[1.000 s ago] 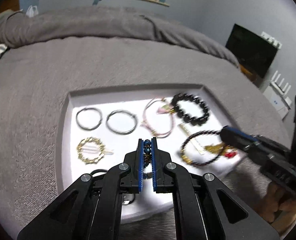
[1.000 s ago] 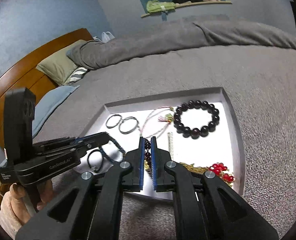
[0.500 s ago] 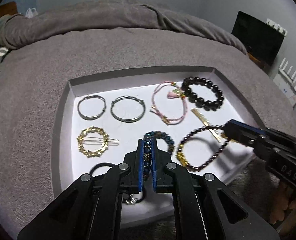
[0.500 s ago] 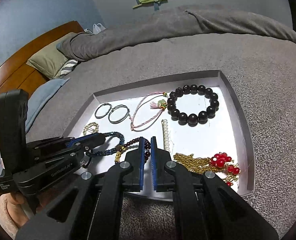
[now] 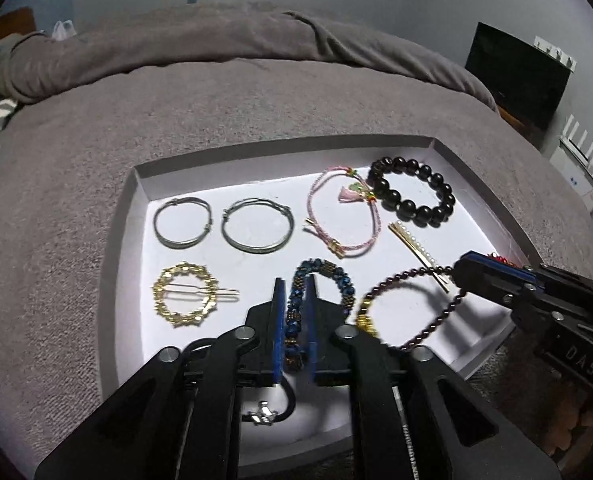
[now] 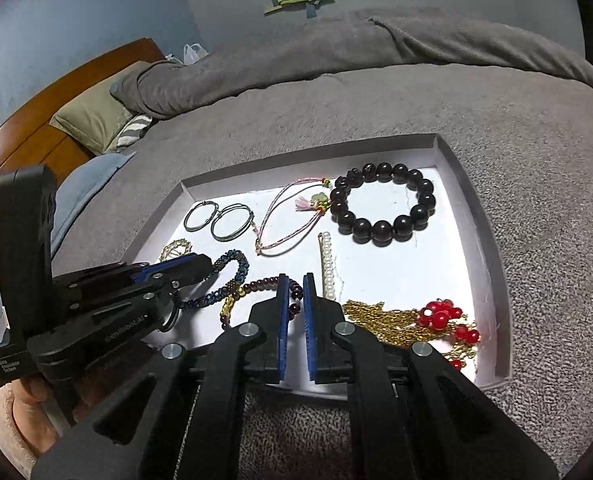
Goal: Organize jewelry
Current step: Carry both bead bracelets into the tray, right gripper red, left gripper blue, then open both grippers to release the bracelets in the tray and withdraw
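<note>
1. The white tray [image 5: 120, 264] sits on the grey bed [image 5: 256, 104], holding all the jewelry.
2. The left gripper [image 5: 295, 300] is clamped on the blue beaded bracelet [image 5: 336, 276]; the right gripper [image 6: 295, 300] grips the dark red bead bracelet [image 6: 264, 283].
3. Only the right wrist view shows the gold chain with red beads [image 6: 436, 318].
4. Only the left wrist view shows the whole gold hair clip [image 5: 186, 300].

The right gripper [image 5: 472, 276] carries raised letters "DAS" on its body. The left gripper [image 6: 200, 266] bears pale lettering that seems to read "GenRobot.AI"; its small white label is too blurred to read.
</note>
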The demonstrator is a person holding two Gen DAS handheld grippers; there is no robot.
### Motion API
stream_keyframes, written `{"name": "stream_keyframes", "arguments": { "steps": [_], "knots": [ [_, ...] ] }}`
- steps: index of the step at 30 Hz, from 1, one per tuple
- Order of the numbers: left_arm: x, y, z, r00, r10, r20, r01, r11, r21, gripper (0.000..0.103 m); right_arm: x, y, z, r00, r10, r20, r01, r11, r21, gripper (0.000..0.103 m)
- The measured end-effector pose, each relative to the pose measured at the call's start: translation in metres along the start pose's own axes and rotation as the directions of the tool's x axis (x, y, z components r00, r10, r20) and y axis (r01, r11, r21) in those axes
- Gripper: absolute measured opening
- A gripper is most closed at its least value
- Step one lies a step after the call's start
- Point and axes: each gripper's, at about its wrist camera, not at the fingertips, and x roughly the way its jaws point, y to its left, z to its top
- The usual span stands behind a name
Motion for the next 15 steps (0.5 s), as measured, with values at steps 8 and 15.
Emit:
{"name": "stream_keyframes", "arguments": {
  "steps": [8,15],
  "knots": [
    [-0.025,-0.004,0.000,0.995,0.039,0.094,-0.041,0.999,0.017,0.043,-0.021,-0.008,0.003,0.998,-0.017,0.061,0.017,1.000,0.011,0.030],
    [-0.063,-0.014,-0.008,0.980,0.072,0.184,-0.078,0.997,0.026,0.069,-0.071,-0.014,0.000,0.985,-0.046,0.168,0.042,0.999,0.028,0.053]
  ]
}}
